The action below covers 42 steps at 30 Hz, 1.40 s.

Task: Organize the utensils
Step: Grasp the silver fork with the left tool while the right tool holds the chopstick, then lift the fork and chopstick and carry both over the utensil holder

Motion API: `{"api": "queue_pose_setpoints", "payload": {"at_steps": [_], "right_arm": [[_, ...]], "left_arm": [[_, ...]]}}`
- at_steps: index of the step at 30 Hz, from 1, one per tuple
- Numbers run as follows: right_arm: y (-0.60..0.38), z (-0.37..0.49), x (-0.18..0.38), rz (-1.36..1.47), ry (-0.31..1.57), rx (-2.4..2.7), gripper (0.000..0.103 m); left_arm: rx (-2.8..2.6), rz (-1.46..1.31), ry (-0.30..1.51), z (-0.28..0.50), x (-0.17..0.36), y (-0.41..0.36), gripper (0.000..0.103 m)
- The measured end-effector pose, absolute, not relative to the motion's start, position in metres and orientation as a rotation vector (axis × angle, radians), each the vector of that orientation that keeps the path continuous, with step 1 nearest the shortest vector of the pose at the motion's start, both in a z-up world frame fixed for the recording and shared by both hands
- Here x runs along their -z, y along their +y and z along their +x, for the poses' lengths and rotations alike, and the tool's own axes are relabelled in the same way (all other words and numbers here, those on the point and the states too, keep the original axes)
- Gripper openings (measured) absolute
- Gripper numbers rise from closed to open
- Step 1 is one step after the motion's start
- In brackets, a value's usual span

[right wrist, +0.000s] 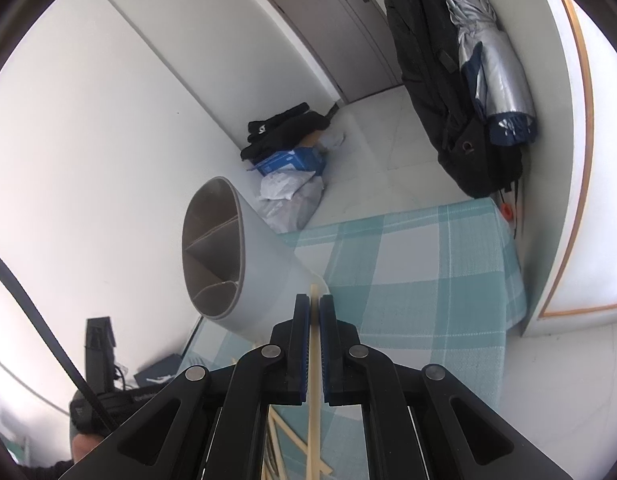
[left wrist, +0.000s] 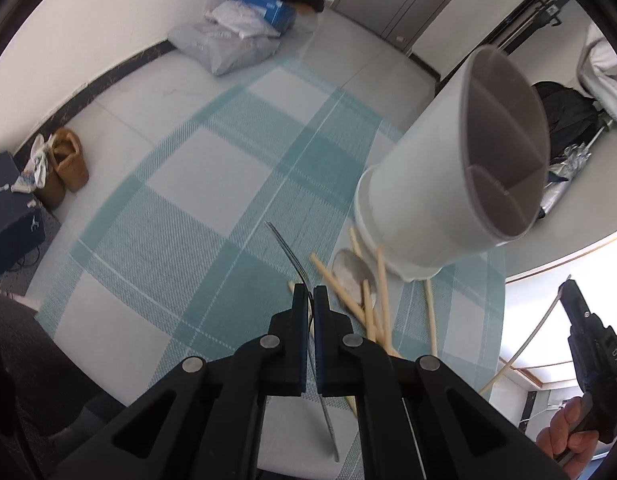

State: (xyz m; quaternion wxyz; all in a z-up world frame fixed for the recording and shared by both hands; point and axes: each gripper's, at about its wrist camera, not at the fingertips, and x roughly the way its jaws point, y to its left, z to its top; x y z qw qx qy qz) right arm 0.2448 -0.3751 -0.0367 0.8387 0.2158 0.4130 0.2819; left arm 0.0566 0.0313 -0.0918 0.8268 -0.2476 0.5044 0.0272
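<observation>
The fork [left wrist: 296, 264] is sitting clenched edge-on between the left gripper's [left wrist: 309, 294] pads, tines curving up and far past the tips, handle trailing back under the linkage above the checked cloth [left wrist: 196, 184]. The right gripper [right wrist: 314, 304] is clamping a single chopstick [right wrist: 313, 380] that runs straight along the gap between its jaws. The white holder [left wrist: 420, 184] is standing just right of the fork, dividers showing. More chopsticks [left wrist: 340, 288] and a spoon [left wrist: 354, 270] are lying at its near base. Likely best: raising each piece clear of the rim, tipping it upright, then lowering it into one compartment.
</observation>
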Motion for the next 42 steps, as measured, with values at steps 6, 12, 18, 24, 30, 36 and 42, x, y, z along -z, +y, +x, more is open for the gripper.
{"api": "queue_pose_setpoints", "payload": {"at_steps": [6,12,18,24,30,36,42], "right_arm": [[-0.371,0.229,0.024,0.382,0.810,-0.582,0.004],[-0.368,0.208,0.004,0.313,0.723,-0.555,0.004],[-0.365,0.194,-0.008,0.303,0.684,-0.503,0.004],[-0.361,0.181,-0.028,0.302,0.641,-0.473,0.004],[-0.349,0.182,-0.068,0.281,0.586,-0.507,0.004],[-0.333,0.206,-0.118,0.276,0.521,-0.555,0.004],[-0.310,0.247,-0.159,0.236,0.448,-0.587,0.004]], "left_arm": [[0.006,-0.424,0.937,0.051,0.063,0.018,0.000],[0.058,-0.343,0.833,0.040,0.038,0.017,0.000],[0.127,-0.315,0.767,0.035,0.009,0.016,0.000],[0.198,-0.299,0.693,0.034,-0.027,0.017,0.000],[0.242,-0.273,0.631,0.047,-0.064,0.017,0.000],[0.255,-0.250,0.580,0.071,-0.090,0.020,0.000],[0.239,-0.266,0.529,0.099,-0.102,0.022,0.000]]}}
